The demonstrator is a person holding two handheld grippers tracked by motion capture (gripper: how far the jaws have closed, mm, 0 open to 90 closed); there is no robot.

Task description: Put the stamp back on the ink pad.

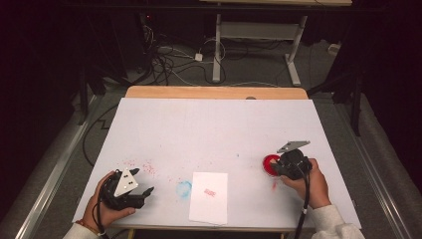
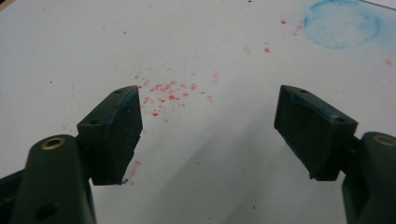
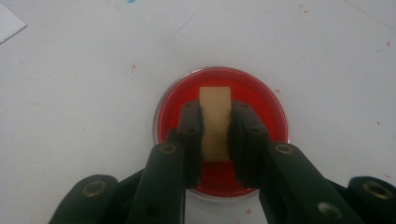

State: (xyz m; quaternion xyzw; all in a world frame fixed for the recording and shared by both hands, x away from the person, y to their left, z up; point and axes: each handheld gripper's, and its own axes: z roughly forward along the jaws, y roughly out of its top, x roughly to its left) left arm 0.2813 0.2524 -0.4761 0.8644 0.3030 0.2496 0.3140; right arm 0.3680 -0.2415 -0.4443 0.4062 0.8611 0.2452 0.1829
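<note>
A round dish of red ink (image 3: 261,100) sits on the white table at the right (image 1: 268,162). My right gripper (image 3: 215,122) is shut on a tan wooden block (image 3: 215,99) that stands inside the dish. In the high view that gripper (image 1: 276,168) hangs over the dish's right side, held by a hand. My left gripper (image 2: 208,126) rests open near the table's front left (image 1: 145,193), with nothing between its jaws. Its pads (image 2: 116,126) carry traces of blue.
A white paper sheet (image 1: 209,197) with a small red stamp mark (image 1: 210,192) lies at the front middle. A faint blue ring (image 1: 183,188) lies left of it (image 2: 343,23). Red specks (image 2: 163,93) dot the white table cover (image 1: 214,129). Desk legs and cables stand beyond the far edge.
</note>
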